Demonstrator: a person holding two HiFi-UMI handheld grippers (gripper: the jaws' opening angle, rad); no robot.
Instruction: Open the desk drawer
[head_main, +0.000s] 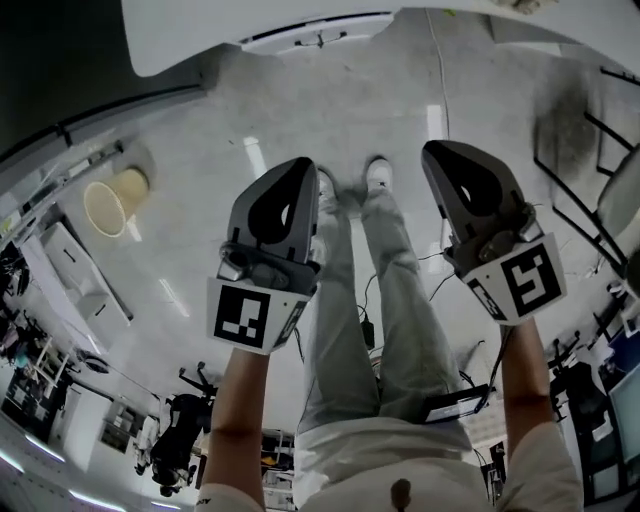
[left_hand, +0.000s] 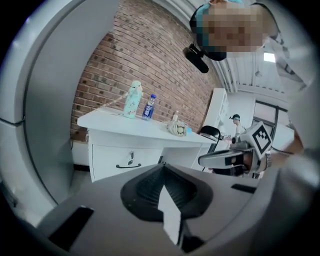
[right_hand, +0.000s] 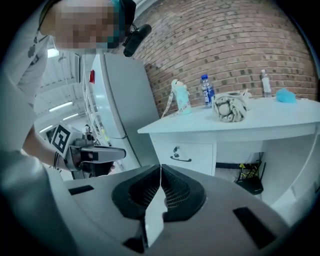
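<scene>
Drawer (right_hand: 183, 154) sits shut under the left end of the white bench (right_hand: 270, 119), ahead of both grippers and well apart from them across open floor. Its dark bar handle (right_hand: 180, 159) runs level across the front, with a small lock just above it. In the right gripper view the handle lies just above the right gripper (right_hand: 160, 171), nearly straight ahead. In the left gripper view it lies up and to the left of the left gripper (left_hand: 163, 172). Both grippers have their jaws pressed together on nothing, and they would need to part before taking the bar. The right hand looks better lined up, though I cannot tell which is nearer. The drawer must slide out toward the person, where the floor looks free. A black box (right_hand: 251, 185) with cables sits under the bench to the right, and a tall grey cabinet (right_hand: 125, 100) stands to the left.
</scene>
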